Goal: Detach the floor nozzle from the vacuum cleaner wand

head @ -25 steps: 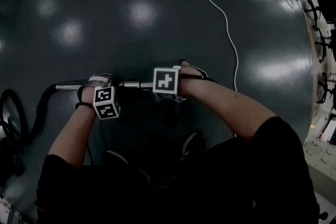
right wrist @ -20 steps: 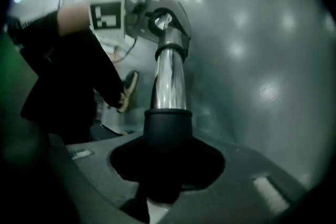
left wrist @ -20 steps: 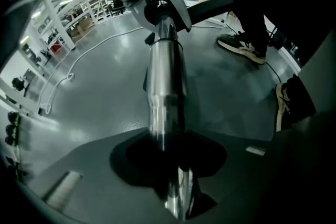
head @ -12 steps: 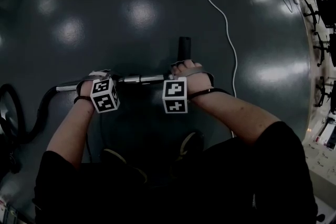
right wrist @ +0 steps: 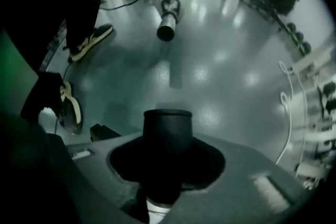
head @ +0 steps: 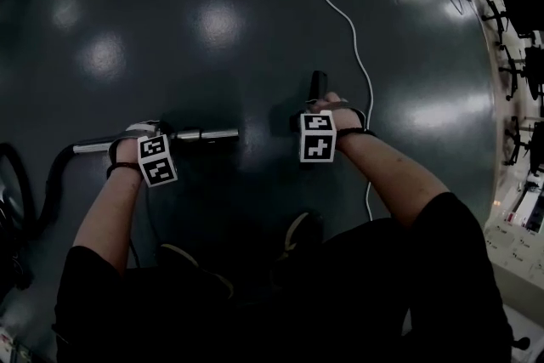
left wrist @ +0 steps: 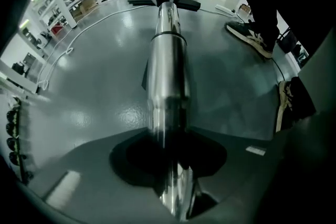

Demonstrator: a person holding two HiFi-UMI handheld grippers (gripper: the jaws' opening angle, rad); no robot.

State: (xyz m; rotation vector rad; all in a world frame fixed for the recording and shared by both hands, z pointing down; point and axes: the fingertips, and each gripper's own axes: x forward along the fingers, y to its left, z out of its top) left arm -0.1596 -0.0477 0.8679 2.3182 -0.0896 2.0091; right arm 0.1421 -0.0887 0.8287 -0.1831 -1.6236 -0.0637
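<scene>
Two hand-held grippers and one vacuum cleaner in two parts, listed left to right

1. Black hose (head: 55, 170): curls in from the left edge of the head view and joins the wand's far-left end
2. Left gripper (left wrist: 168, 165): pointed down at the floor (head: 212, 38), fingers pinching the chrome wand (left wrist: 167, 76) round its shaft, metal filling the gap between them
3. Wand: lies level and low; whether it rests on the floor cannot be told; its open free end points rightward, with bare floor between that end and the nozzle
4. Right gripper (right wrist: 168, 170): fingers clamped on the round black neck of the floor nozzle (right wrist: 168, 134), held well apart from the wand's end
5. White cable (head: 340, 13): loose on the floor beyond, touching nothing listed

Status, as judged: the detachment itself looks done, since nozzle and wand are apart; at most, both parts remain to be set down and released
</scene>
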